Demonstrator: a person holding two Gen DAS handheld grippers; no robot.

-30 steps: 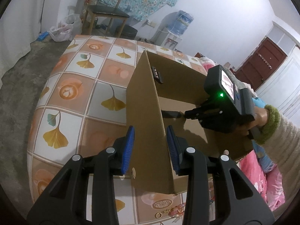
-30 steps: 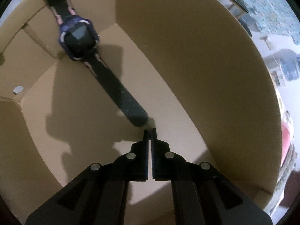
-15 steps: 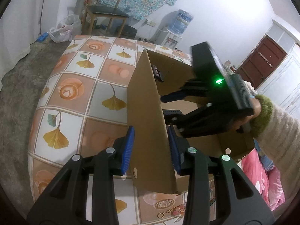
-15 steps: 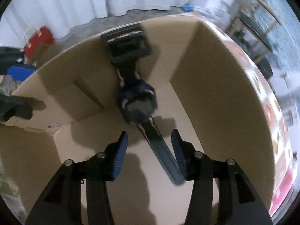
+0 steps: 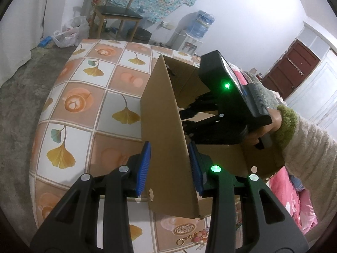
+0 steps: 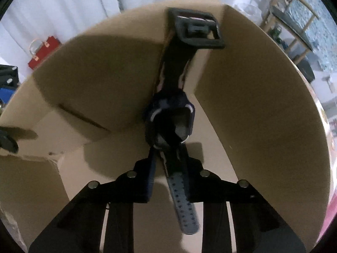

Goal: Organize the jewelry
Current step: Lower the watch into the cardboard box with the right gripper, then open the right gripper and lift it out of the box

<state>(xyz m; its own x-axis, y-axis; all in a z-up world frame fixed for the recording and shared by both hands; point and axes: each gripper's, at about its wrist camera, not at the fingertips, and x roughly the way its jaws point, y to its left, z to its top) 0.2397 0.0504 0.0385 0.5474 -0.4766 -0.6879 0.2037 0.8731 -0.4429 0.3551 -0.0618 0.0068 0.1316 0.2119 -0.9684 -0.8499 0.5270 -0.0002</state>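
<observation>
Since a second ago, when my right gripper [image 6: 168, 177] sat pinched together just short of the strap's tip, it has swung over the watch [image 6: 171, 124] and now straddles the strap below the face. Its jaws are closing with the perforated strap between them; whether the pads already press on it I cannot tell through the blur. That watch lies inside the cardboard box [image 6: 263, 105], its buckle end propped up in the far corner and its free end running back toward me under my fingers. From the left wrist view, my left gripper [image 5: 169, 166] has not shifted: its blue pads [image 5: 144, 166] stand on either side of the box's [image 5: 162, 126] near wall, clamped on it. On the tiled tabletop [image 5: 84, 105] beside the box, a small cluster of beaded jewelry [image 5: 193, 239] lies at the near edge.
</observation>
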